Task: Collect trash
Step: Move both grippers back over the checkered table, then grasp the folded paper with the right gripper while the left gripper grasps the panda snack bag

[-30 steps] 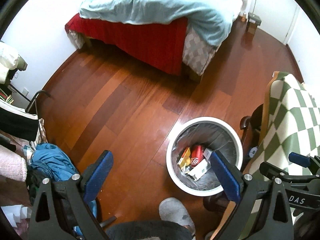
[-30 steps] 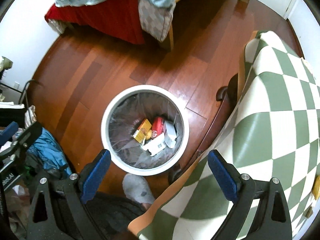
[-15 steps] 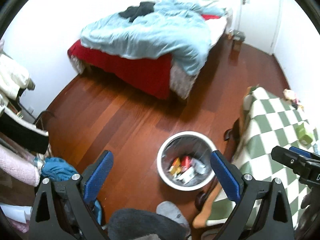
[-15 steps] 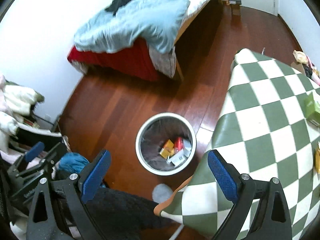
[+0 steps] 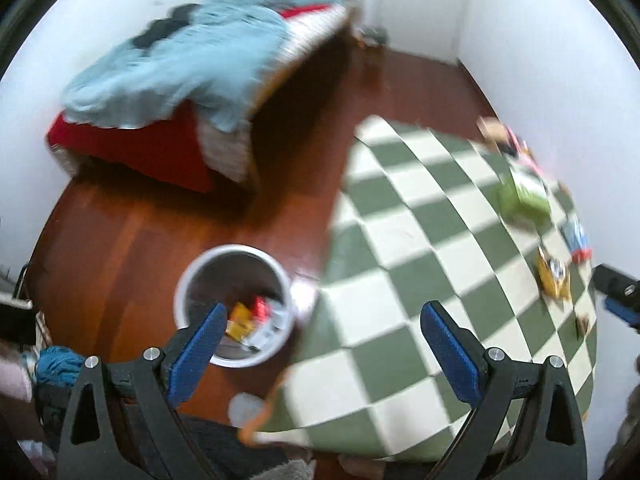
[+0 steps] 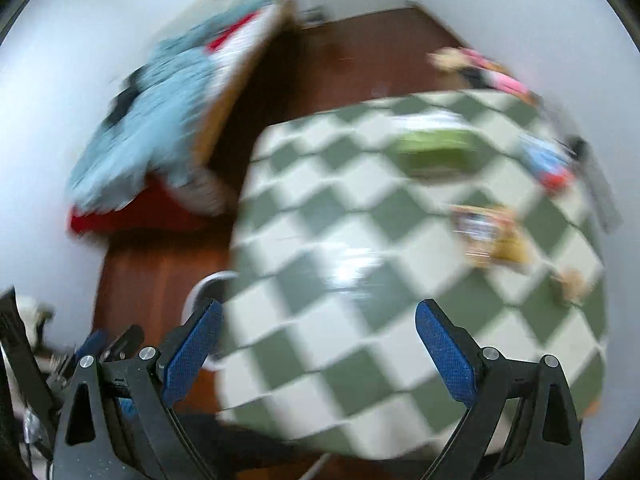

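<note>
Although both views are blurred, I can see the big things first: the bed at the far left, and the table with its green and white checked cloth, which fills the right half. The white trash bin stands on the floor just beside the table's left edge, with some packets already inside. The trash I must collect lies on the far right part of the table: a green packet, a blue and red wrapper and a yellow wrapper.

My left gripper and my right gripper both have their jaws spread wide and carry nothing. All the trash lies ahead and to the right of both grippers, so I judge the right one is nearer. The long axis of the yellow wrapper I cannot tell in this blur.

The left view shows the bin's inside; the right view shows only a piece of its rim.
</note>
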Motion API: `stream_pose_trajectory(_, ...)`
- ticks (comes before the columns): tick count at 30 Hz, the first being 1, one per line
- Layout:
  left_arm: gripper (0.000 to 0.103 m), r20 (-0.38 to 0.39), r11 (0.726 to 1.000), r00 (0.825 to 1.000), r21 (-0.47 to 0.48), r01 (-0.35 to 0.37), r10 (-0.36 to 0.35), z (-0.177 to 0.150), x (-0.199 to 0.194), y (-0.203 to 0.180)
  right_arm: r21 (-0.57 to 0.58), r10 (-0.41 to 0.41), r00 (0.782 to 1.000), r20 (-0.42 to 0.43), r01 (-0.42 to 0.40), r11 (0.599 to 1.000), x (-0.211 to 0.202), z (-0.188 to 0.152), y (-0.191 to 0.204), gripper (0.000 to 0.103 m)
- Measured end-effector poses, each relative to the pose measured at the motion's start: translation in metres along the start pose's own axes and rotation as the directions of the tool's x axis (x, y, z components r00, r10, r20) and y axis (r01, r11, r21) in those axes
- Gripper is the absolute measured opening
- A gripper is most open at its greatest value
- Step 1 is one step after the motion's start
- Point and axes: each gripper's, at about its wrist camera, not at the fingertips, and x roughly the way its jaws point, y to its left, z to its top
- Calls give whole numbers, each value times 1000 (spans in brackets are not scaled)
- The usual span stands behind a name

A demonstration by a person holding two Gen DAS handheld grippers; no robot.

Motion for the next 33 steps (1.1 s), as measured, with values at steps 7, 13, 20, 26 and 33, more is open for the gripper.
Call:
stream_pose_trajectory(7, 99, -128, 986, 991, 156, 56, -36, -5, 67, -129, 298, -188, 982, -35, 189, 936, 16, 1, -191, 92)
stream_pose_trajectory(13, 99, -157, 961, 987, 267, 68, -26, -6, 90, -195, 213, -204, 969, -137, 230, 950, 67, 2, -257, 91)
stream_pose_trajectory(20, 99, -179, 953, 984, 292, 81, -29, -3, 101, -220, 98, -233, 967, -101, 243, 965, 88, 6, -258, 64)
stream_pose_trajectory(26, 98, -217, 949, 959, 215, 232, -185, 11, 90, -244, 158, -181, 981, -73, 191, 969, 77, 7, -270, 61)
stream_pose_trajectory(33, 98, -309, 923, 901, 135, 359, -305, 24, 112, -288, 192, -232, 971, -51, 237, 952, 61, 14, -273, 61)
